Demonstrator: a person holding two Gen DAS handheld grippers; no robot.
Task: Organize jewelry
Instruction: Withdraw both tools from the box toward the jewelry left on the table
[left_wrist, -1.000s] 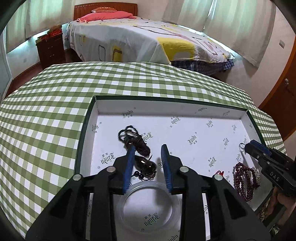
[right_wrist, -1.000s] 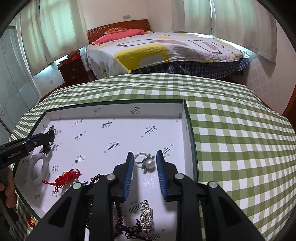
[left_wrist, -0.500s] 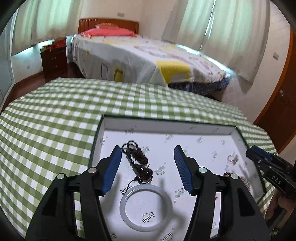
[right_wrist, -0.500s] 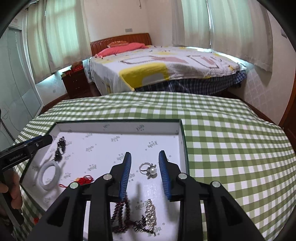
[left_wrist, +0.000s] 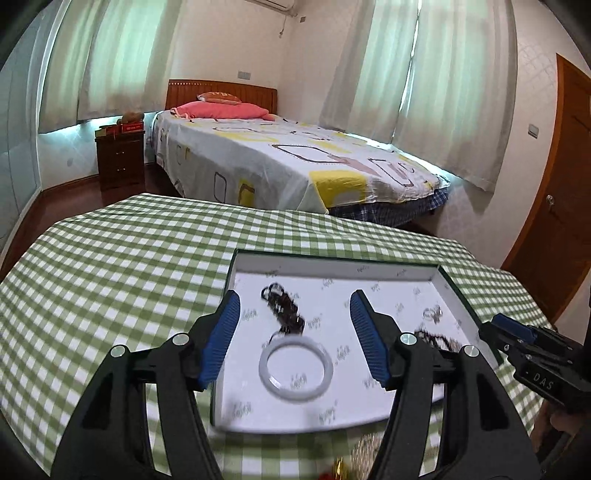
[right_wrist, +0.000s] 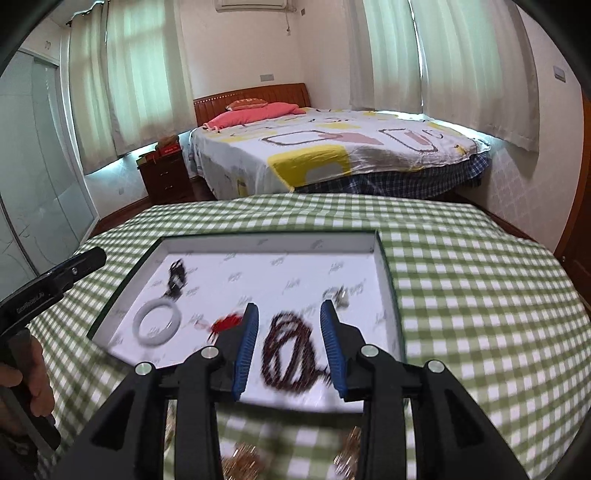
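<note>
Both my grippers have pulled back and up from the tray since a second ago, so more checked tablecloth shows around it.

Left wrist view: my left gripper (left_wrist: 293, 334) has just been opening and stands wide, nothing between its pads. Inside the tray (left_wrist: 334, 263), the white bangle (left_wrist: 296, 370) lies near the front edge, the dark corded pendant (left_wrist: 282, 308) just behind it.

Right wrist view: my right gripper (right_wrist: 290, 345) has been opening a little, its gap narrow and empty. Dark red beads (right_wrist: 290, 349) lie in the tray's front right part, the pearl ring (right_wrist: 338, 293) behind them, the red knot (right_wrist: 227, 321) to their left.
</note>
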